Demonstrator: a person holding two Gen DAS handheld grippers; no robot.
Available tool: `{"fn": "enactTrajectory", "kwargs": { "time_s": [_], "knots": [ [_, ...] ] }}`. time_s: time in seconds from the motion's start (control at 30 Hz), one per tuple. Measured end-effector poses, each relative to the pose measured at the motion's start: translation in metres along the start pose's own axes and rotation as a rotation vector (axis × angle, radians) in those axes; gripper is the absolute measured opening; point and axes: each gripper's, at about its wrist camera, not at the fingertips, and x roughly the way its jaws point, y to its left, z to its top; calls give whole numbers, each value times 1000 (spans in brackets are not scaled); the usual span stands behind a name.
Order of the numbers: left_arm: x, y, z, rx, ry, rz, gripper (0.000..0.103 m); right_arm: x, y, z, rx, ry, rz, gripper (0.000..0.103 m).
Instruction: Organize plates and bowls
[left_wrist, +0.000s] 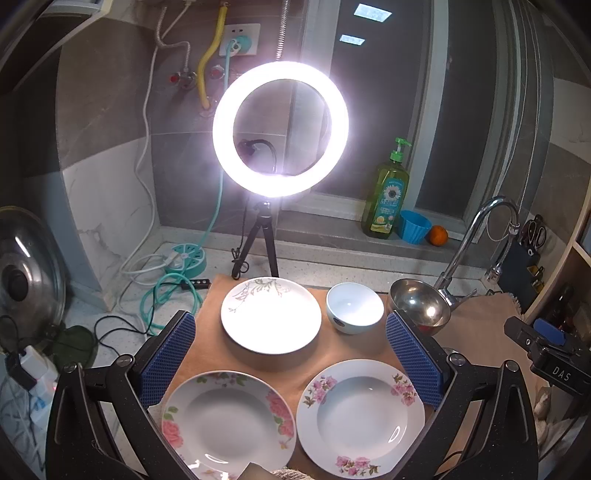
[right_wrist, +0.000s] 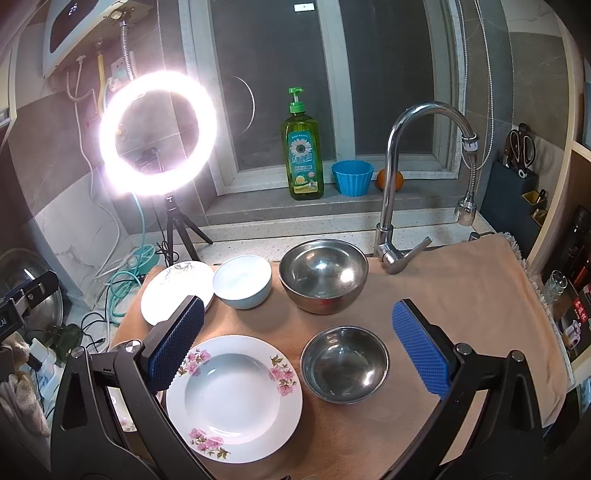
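A tan cloth (right_wrist: 461, 295) fills the lower half of both views. In the left wrist view, the left gripper (left_wrist: 291, 354) gapes wide and empty; the green-sprig plate (left_wrist: 270, 315) lies at centre between its pads, with the rose plate (left_wrist: 229, 421) lower left and the pink-blossom plate (left_wrist: 360, 417) lower right. The white bowl (left_wrist: 354, 307) sits right of centre. The right gripper (right_wrist: 299, 350), likewise wide and empty, frames a small steel bowl (right_wrist: 344, 363) at lower centre, seen only in the right wrist view; the large steel bowl (right_wrist: 323, 275) is above it.
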Motion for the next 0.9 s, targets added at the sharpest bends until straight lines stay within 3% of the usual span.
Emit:
{"fn": "enactTrajectory", "kwargs": {
  "time_s": [0.9],
  "knots": [
    [2,-4,-2,6,5,-6,102,4,-1,-7,2,23,11,103]
  ]
}}
